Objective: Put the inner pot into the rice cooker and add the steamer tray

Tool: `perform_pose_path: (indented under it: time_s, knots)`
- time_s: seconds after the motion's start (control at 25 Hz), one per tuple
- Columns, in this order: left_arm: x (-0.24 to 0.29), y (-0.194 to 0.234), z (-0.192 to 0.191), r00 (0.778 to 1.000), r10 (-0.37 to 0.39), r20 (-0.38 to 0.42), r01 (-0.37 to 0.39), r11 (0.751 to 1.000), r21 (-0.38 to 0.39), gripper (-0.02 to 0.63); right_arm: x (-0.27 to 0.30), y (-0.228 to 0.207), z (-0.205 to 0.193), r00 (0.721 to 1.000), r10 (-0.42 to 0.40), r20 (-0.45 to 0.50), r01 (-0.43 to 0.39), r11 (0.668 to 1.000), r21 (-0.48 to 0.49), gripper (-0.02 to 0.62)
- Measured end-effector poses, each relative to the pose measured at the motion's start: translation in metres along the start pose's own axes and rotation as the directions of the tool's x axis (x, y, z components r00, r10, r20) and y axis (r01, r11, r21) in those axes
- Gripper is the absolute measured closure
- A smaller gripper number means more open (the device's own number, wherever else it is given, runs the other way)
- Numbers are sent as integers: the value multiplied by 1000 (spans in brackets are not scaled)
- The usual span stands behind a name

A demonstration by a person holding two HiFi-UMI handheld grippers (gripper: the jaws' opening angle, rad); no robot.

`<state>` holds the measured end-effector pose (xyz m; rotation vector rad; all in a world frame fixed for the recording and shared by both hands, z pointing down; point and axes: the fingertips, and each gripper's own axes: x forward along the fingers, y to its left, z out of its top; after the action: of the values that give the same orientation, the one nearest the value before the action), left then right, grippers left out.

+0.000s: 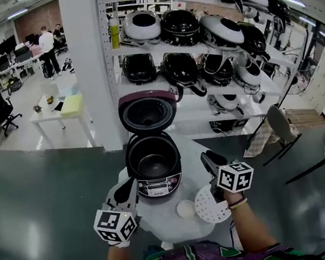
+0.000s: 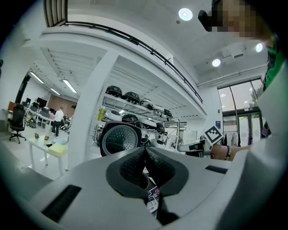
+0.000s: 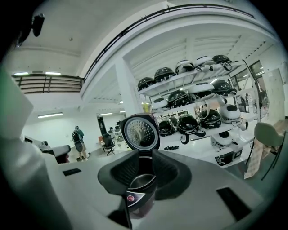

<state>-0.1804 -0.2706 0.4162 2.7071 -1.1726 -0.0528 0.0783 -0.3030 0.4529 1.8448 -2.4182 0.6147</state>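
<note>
A dark rice cooker (image 1: 153, 165) stands on a round white table (image 1: 164, 225) with its lid (image 1: 148, 111) raised. The dark inner pot (image 1: 152, 158) sits inside it, and its metal rim (image 3: 140, 181) shows in the right gripper view. A white perforated steamer tray (image 1: 211, 205) lies flat on the table, right of the cooker and under my right hand. My right gripper (image 1: 207, 159) (image 3: 145, 161) points at the cooker from its right, its jaws slightly apart with nothing between them. My left gripper (image 1: 129, 188) (image 2: 145, 150) is shut and empty at the cooker's front left.
A small white round piece (image 1: 185, 209) lies beside the tray. Behind the cooker stand a white pillar (image 1: 87, 65) and shelves (image 1: 197, 37) full of rice cookers. A chair (image 1: 279, 125) stands to the right. A white side table (image 1: 57, 108) and people (image 1: 47, 43) are far left.
</note>
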Motion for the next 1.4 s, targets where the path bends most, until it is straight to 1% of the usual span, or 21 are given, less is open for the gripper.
perform_pose_path:
  time_s: [0.2, 0.52, 0.68, 0.84, 1.04, 1.16, 1.2, 1.4]
  knots:
    - [7, -42, 3, 1000, -8, 0, 8, 1000, 26, 584, -55, -3, 16, 996, 42, 74, -40, 999, -17, 497]
    - [-7, -124, -4, 1000, 2, -1, -2, 999, 37, 584, -163, -26, 34, 987, 40, 157, -27, 996, -88, 497]
    - [-17, -165, -11, 1000, 13, 12, -13, 999, 30, 584, -212, -34, 32, 980, 47, 194, -24, 993, -117, 499]
    - [-27, -204, -14, 1000, 8, 0, -8, 999, 43, 584, -252, -32, 25, 974, 65, 215, -37, 990, -132, 499]
    - [-33, -242, -13, 1000, -5, -1, 5, 997, 77, 583, -288, -30, 21, 962, 106, 253, -68, 985, -156, 533]
    - [-35, -257, -15, 1000, -8, -3, 8, 997, 81, 583, -306, -29, 21, 952, 123, 281, -76, 982, -173, 582]
    - [-36, -261, -16, 1000, -7, -3, 7, 997, 77, 583, -312, -30, 21, 949, 125, 288, -76, 981, -176, 589]
    - [-35, -282, -25, 1000, -12, -8, 12, 998, 58, 583, -330, -35, 16, 952, 122, 282, -74, 982, -176, 589]
